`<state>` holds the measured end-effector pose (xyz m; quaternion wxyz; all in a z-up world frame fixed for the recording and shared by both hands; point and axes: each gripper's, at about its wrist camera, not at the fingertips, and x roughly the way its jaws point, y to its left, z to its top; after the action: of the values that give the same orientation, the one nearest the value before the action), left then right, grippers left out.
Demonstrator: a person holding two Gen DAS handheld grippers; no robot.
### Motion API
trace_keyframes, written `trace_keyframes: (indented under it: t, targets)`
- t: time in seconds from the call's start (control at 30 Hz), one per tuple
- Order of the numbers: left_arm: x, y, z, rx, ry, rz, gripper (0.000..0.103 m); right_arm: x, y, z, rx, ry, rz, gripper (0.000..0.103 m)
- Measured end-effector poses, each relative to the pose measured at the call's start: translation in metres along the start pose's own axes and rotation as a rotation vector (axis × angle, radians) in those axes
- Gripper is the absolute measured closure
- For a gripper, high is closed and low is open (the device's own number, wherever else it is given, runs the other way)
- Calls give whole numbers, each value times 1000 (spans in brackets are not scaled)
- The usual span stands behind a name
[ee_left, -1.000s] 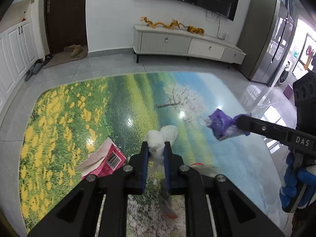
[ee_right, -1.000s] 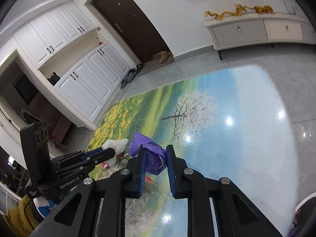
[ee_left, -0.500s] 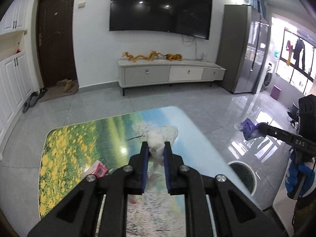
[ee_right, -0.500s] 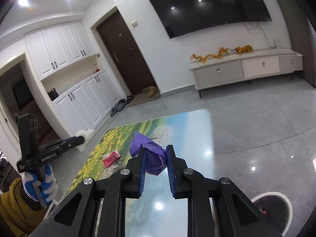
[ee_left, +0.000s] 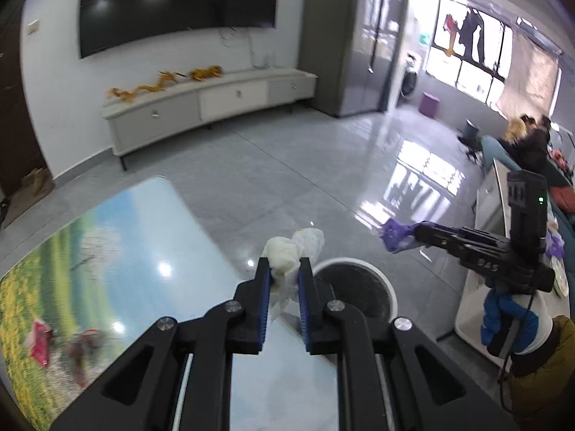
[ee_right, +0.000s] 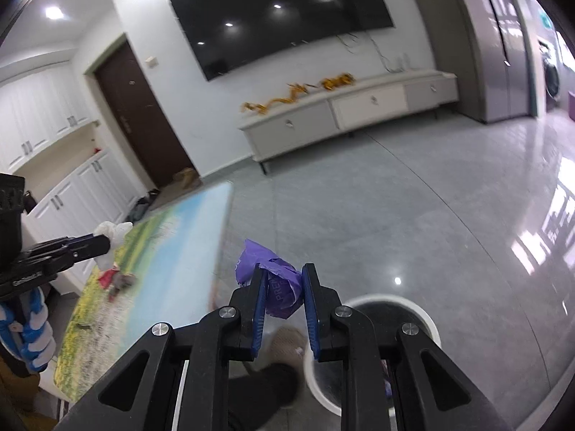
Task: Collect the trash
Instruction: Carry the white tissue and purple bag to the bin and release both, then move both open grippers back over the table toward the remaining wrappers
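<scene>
Your left gripper points forward, its jaws pinched close on a white wad. Your right gripper does likewise on a purple wad. Your blue-and-white gloved right hand grips its handle; your left hand grips the other.

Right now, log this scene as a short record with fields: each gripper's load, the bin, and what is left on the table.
left gripper: shut on crumpled white tissue wad
right gripper: shut on crumpled purple plastic wrapper
bin: round white-rimmed trash bin on the grey floor, beside the table
table: glossy landscape-print table
left on table: red carton piece, blurred greyish scrap
</scene>
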<state>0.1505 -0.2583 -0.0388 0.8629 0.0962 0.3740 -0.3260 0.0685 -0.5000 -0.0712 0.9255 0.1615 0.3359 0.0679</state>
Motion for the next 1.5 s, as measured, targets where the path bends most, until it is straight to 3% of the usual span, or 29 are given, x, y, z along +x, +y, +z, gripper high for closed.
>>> trace_keyframes:
  t: [0.23,0.47,0.57,0.63,0.7,0.87,1.03,1.37,1.5]
  targets:
    - [88,-69,12,56,129,-105,88,27,-74,-38,139,89,-59,84]
    - [145,-101,22,46,208,-174,86,49,-111,-65,217,162,-83,82]
    - [160,-106,17,43,232,-191,74,62,-124,-76,241,208,-96,79]
    - [162,-105,13,39,235,-194,52,67,-129,-83,257,230,-104,78]
    - [164,-105,11,30,232,-201,52,70,-134,-87,272,244,-114,73]
    - [154,-95,9,19,227,-185,52,64,-137,-91,301,241,-129,67]
    - [127,-84,6,43,174,-116,52,53,-125,-84,276,227,-137,64]
    - [35,-47,-8,47,-5,141,51,30,-56,-55,134,152,-96,57]
    - [2,-33,-20,26,-58,212,48,21,-20,-44,65,120,-64,50]
